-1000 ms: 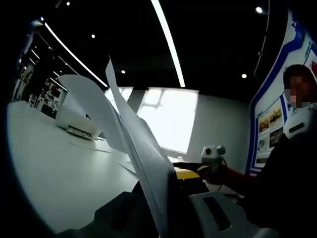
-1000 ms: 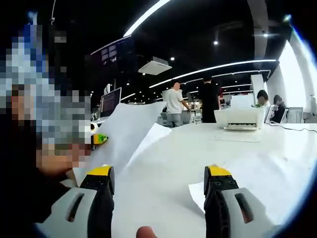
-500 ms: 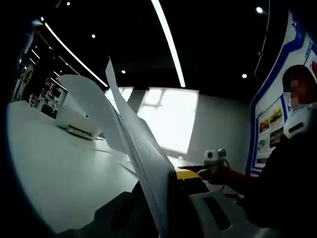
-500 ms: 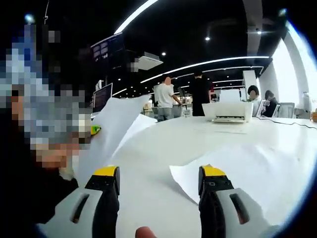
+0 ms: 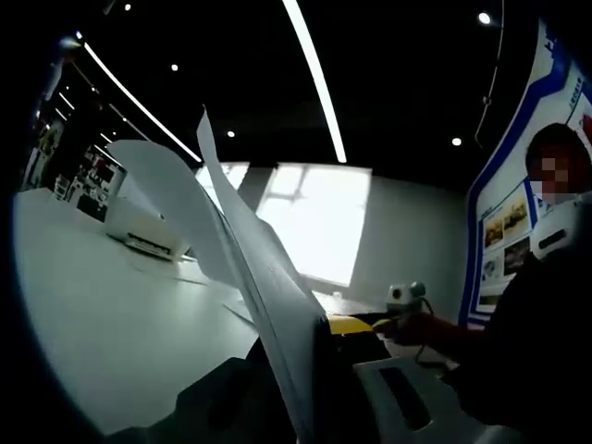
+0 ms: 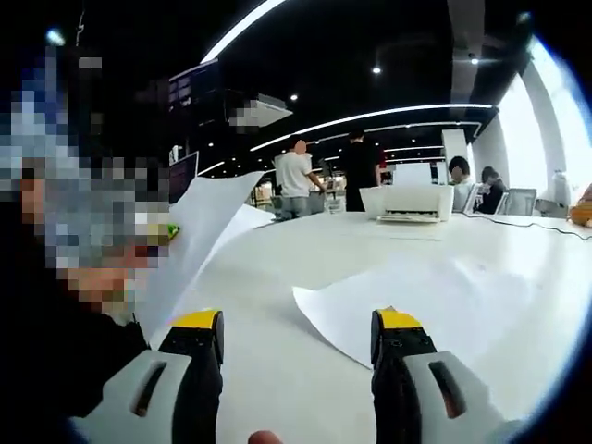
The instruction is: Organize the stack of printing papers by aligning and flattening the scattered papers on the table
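Left gripper (image 5: 310, 370) clamps curling white sheets (image 5: 245, 268), raised edge-on.
Right gripper (image 6: 296, 324), jaws wide apart, hovers over a loose sheet (image 6: 416, 296) lying flat on the white table (image 6: 305, 245).

Two raised sheets of paper (image 5: 242, 250) are seen in the left gripper view, and one flat sheet (image 6: 416, 301) is counted on the table in the right gripper view. One printer (image 6: 412, 202) is seen there, and four people (image 6: 294, 181) are counted standing or sitting behind it.

Bare desk (image 6: 305, 245) lies ahead of the right claw (image 6: 296, 338); a loose sheet (image 6: 407, 301) lies just beside its right jaw.
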{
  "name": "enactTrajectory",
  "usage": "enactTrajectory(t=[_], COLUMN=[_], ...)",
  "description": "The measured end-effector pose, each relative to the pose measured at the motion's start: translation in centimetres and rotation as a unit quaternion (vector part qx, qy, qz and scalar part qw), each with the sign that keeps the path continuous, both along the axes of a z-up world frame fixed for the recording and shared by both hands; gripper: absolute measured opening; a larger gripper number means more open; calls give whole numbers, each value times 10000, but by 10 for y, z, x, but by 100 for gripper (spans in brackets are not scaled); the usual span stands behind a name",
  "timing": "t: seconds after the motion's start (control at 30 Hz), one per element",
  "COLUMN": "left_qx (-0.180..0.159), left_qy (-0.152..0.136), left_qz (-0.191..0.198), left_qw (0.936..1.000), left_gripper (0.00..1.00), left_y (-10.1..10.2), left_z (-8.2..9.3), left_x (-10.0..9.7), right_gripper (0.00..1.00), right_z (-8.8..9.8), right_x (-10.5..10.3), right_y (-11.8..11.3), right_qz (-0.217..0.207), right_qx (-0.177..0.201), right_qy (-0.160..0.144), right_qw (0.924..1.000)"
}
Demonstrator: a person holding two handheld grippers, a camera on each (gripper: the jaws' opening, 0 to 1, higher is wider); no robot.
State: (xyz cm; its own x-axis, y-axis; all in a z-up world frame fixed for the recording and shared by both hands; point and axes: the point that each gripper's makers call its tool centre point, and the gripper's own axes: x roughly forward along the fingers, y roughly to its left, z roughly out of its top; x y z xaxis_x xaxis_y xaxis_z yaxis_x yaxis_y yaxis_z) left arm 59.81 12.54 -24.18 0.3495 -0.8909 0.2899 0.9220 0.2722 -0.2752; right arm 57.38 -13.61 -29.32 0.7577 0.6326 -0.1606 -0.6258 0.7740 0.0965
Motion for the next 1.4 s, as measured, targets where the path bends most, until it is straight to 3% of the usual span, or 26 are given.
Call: enactTrajectory(t=[0.47, 1.07, 1.4], left_qx=[26, 37, 144], left_qy=[-8, -30, -119], left_qz=[11, 27, 108], left_qw=[10000, 10000, 9998], left_gripper=[8, 8, 8], left_y=[-1, -1, -2], left_z=[-1, 0, -2], left_x=[0, 0, 1], right_gripper=[58, 58, 58], right_z=[20, 6, 6], right_x=[-2, -3, 1], right_y=[-43, -78, -86], right_qz=[-491, -887, -898], right_qx=[74, 53, 52], right_qy=[-184, 9, 6], right_qw=[9986, 9960, 9960])
